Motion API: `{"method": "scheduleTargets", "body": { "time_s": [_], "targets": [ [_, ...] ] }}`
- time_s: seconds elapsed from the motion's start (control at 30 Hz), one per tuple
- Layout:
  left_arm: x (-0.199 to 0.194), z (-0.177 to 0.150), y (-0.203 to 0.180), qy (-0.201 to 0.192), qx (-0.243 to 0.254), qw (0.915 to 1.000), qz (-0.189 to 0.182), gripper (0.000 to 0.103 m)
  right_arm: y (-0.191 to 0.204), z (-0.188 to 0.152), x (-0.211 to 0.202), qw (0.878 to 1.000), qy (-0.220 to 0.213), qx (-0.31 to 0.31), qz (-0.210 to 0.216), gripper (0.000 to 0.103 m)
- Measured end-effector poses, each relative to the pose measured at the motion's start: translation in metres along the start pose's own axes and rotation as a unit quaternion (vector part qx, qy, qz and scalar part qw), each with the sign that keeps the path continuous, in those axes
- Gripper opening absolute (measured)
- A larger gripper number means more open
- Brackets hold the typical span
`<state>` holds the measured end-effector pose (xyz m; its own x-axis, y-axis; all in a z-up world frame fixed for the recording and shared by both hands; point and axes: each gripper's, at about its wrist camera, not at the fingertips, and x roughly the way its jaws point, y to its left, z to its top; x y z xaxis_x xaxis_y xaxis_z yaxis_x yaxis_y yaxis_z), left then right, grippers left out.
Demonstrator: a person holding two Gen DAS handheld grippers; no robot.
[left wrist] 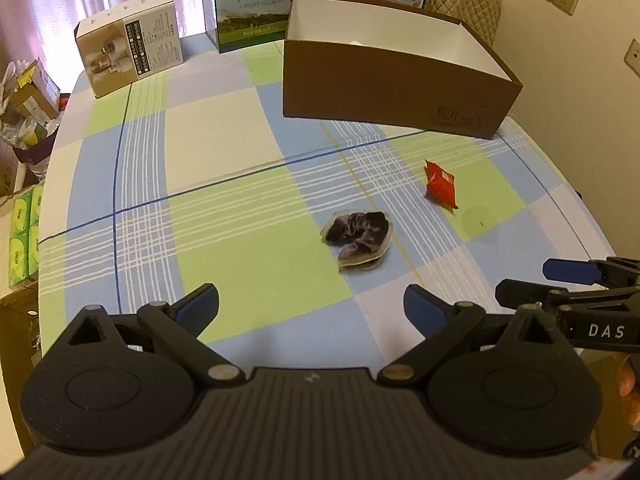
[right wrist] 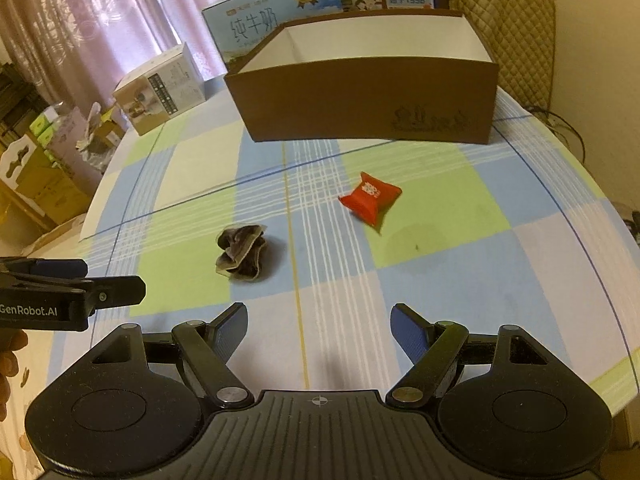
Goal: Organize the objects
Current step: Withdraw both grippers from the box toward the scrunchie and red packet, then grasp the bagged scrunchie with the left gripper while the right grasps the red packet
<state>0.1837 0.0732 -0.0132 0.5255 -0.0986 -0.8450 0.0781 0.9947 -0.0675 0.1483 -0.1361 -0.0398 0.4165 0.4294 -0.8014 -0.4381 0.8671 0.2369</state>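
A dark purple scrunchie in a clear wrapper [left wrist: 358,240] [right wrist: 241,252] lies on the checked tablecloth. To its right sits a small red packet [left wrist: 440,183] [right wrist: 370,199]. Behind both stands an open brown cardboard box [left wrist: 384,84] [right wrist: 360,104] with a white inside. My left gripper [left wrist: 310,306] hovers open just short of the scrunchie, nothing between its fingers. My right gripper [right wrist: 319,326] is open too, with nothing in it, short of the red packet. Each gripper shows at the edge of the other's view: the right gripper [left wrist: 568,280] and the left gripper [right wrist: 80,280].
A small white product box [left wrist: 130,48] [right wrist: 160,90] and tall milk cartons [left wrist: 256,0] [right wrist: 276,20] stand at the table's far side. A quilted chair back [left wrist: 468,4] [right wrist: 508,20] rises behind the brown box. Cardboard boxes and green tissue packs [left wrist: 24,232] crowd the floor on the left.
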Motion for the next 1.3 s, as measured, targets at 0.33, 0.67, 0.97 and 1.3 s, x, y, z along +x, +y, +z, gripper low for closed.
{"method": "scheduleTargets", "body": {
  "time_s": [0.33, 0.67, 0.97, 1.3],
  "targets": [
    [0.016, 0.003, -0.014, 0.002, 0.012, 0.9999, -0.007, 0.09, -0.018, 0.004, 0.002, 1.0, 0.008, 0.01, -0.015, 0.076],
    [0.049, 0.023, -0.037, -0.001, 0.018, 0.9998, 0.008, 0.085, -0.056, 0.025, 0.018, 1.0, 0.023, 0.016, -0.01, 0.076],
    [0.095, 0.042, -0.043, 0.018, 0.016, 0.9995, 0.02, 0.07, -0.086, 0.046, 0.031, 0.999, 0.036, 0.022, -0.002, 0.076],
    [0.122, 0.045, -0.044, 0.042, 0.017, 0.9988, 0.021, 0.053, -0.102, 0.062, 0.044, 0.999, 0.045, 0.028, 0.003, 0.076]
  ]
}}
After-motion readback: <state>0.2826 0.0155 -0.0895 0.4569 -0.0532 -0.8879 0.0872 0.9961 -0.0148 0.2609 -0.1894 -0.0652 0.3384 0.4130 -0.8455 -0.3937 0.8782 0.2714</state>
